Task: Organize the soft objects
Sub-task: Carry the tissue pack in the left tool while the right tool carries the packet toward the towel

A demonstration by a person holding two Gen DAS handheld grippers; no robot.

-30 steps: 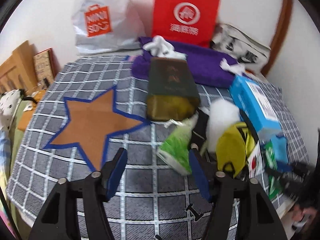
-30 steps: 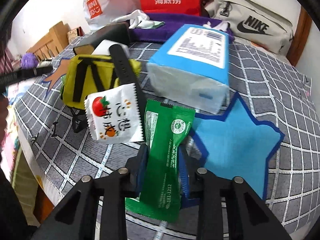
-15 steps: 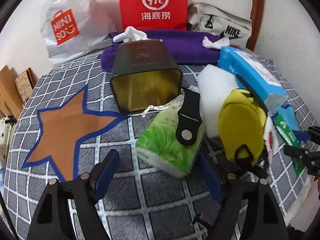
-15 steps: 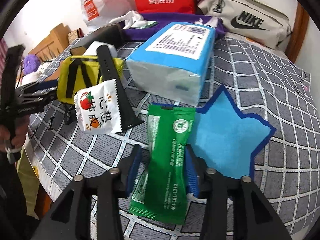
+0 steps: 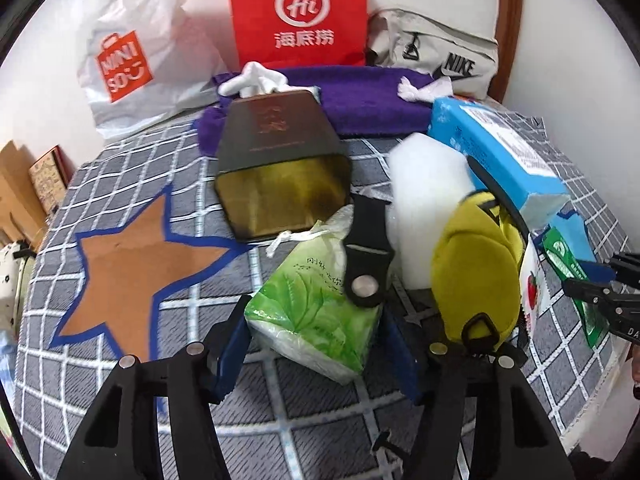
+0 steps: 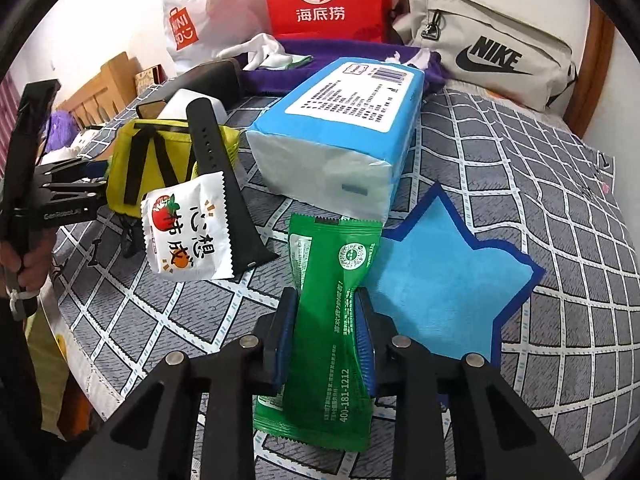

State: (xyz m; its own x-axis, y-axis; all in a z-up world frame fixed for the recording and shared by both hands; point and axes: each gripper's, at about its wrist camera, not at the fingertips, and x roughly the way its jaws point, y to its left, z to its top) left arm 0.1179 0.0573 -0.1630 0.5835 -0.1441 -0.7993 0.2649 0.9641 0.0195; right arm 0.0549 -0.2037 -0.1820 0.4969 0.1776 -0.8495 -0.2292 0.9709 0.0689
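Two grabs underway: right gripper (image 6: 325, 334) pinches green sachet (image 6: 326, 312); left gripper (image 5: 316, 340), spread, must squeeze tissue pack (image 5: 316, 308).

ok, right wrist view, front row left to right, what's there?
white tomato snack packet → green sachet clamped in the right gripper → blue star mat.

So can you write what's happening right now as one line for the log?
left gripper: open around green tissue pack | right gripper: shut on green packet | blue star: bare
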